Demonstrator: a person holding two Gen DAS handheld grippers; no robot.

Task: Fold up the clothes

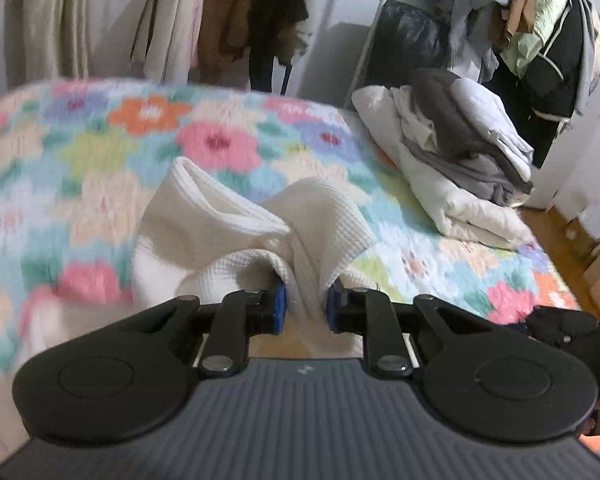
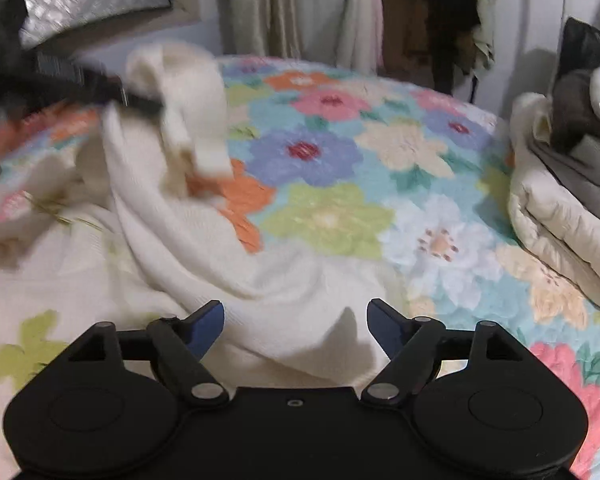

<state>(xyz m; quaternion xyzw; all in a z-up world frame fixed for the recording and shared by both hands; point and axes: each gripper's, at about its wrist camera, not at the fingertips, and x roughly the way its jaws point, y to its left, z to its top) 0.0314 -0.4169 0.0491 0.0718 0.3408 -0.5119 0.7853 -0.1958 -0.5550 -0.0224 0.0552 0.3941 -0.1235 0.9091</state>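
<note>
A cream waffle-knit garment [image 1: 228, 224] lies on the flowered bedspread [image 1: 100, 152]. My left gripper [image 1: 305, 304] is shut on a bunched fold of it and holds that part lifted above the bed. In the right wrist view the same garment [image 2: 204, 264] spreads over the bed's left side, and the left gripper [image 2: 140, 102] shows blurred at the upper left with the cloth hanging from it. My right gripper [image 2: 296, 328] is open, its blue-padded fingers apart just above the garment's near edge, holding nothing.
A pile of folded cream, grey and white clothes [image 1: 452, 152] sits at the bed's right edge, also in the right wrist view [image 2: 568, 168]. Clothes hang on racks [image 1: 236, 16] behind the bed. Wood floor [image 1: 572, 248] lies to the right.
</note>
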